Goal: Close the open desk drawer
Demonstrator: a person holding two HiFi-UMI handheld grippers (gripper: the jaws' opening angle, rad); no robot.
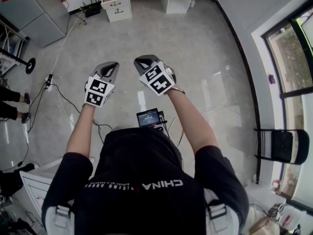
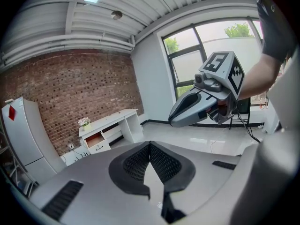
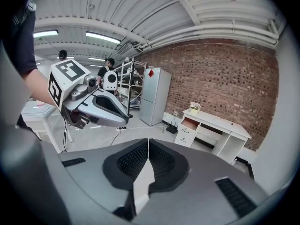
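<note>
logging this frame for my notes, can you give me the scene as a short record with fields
drawer: top drawer of the white desk, open
left gripper: shut, nothing held
right gripper: shut, nothing held
contact with drawer: none, the desk stands across the floor from both grippers
on desk: flower pot
</note>
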